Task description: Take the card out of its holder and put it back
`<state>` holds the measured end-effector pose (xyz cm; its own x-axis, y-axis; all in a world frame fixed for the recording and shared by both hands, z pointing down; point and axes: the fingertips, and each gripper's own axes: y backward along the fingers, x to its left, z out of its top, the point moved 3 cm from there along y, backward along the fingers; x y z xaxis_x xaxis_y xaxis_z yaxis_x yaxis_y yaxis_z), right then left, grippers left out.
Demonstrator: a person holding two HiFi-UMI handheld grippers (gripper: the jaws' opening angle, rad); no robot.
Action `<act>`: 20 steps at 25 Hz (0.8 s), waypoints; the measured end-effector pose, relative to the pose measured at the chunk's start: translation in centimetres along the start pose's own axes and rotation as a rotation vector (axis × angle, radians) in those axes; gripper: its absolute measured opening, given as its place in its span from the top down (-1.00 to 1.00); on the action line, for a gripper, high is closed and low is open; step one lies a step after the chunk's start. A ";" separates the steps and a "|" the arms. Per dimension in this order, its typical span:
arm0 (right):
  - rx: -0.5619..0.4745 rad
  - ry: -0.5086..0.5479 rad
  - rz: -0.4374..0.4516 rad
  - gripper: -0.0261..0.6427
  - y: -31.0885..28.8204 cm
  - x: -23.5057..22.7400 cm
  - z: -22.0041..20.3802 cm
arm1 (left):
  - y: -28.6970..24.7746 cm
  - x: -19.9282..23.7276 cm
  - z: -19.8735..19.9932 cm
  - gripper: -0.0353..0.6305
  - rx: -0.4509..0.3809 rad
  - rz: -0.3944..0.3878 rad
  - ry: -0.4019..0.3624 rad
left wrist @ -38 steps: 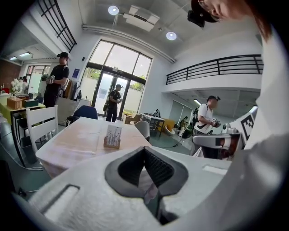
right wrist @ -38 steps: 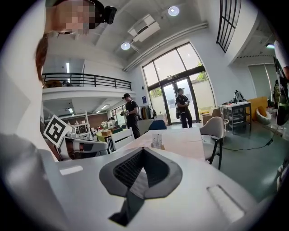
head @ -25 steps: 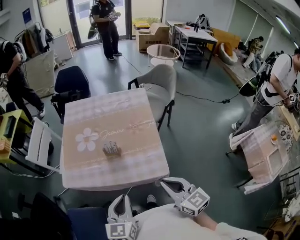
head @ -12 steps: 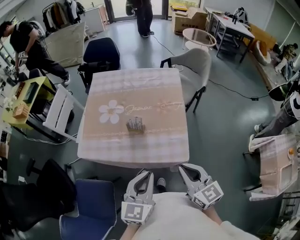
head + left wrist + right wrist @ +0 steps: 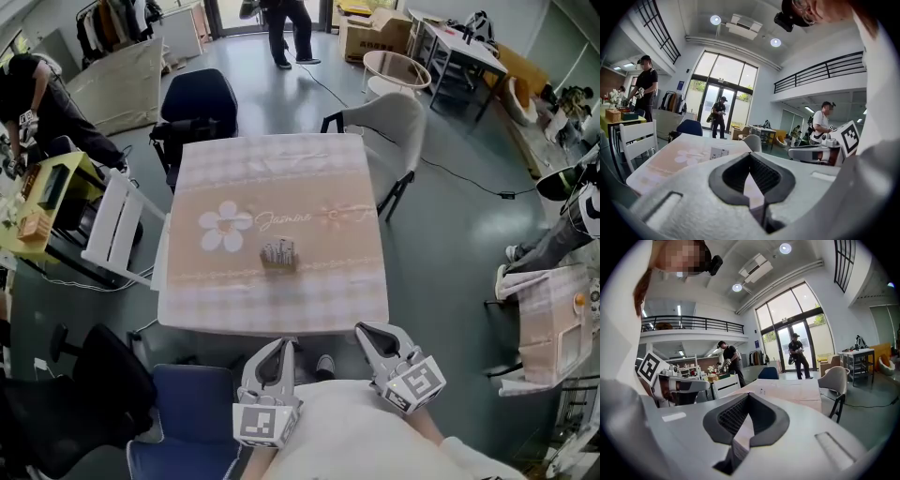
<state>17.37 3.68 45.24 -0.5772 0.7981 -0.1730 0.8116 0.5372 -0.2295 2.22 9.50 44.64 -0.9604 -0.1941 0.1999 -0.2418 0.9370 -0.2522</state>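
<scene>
Both grippers are held close to the body, short of the table's near edge. The left gripper (image 5: 280, 345) has its jaws together with nothing between them; only tablecloth shows through the loop behind the tips. The right gripper (image 5: 365, 329) is the same, tips meeting and empty. A blue chair (image 5: 186, 412) sits below and left of them. Further out on the table (image 5: 281, 173), about mid-cloth and well apart from both grippers, stands the card holder (image 5: 278, 253). It lies almost straight ahead of the left gripper and up-left of the right, so the left looks nearer. Its long side seems to run roughly across the table, slightly skewed. The card cannot be told apart from its holder at this size, and the right gripper view shows the holder only as a speck. Beyond the far edge stands a grey chair (image 5: 392, 120).
</scene>
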 end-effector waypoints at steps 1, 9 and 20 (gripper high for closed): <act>-0.003 0.002 -0.002 0.93 -0.8 0.1 0.3 | -0.2 0.9 0.3 0.88 -0.001 0.004 0.000; -0.014 -0.012 -0.026 0.93 -6.6 1.1 2.5 | -1.8 8.0 2.9 0.88 0.001 0.013 0.013; -0.033 -0.060 -0.109 0.93 -10.9 1.2 2.7 | -4.2 13.2 3.9 0.88 0.007 -0.067 -0.010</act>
<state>7.60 -1.99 44.91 -0.6657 0.7172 -0.2061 0.7457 0.6293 -0.2190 -9.97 1.89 44.66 -0.9432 -0.2596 0.2071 -0.3069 0.9197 -0.2449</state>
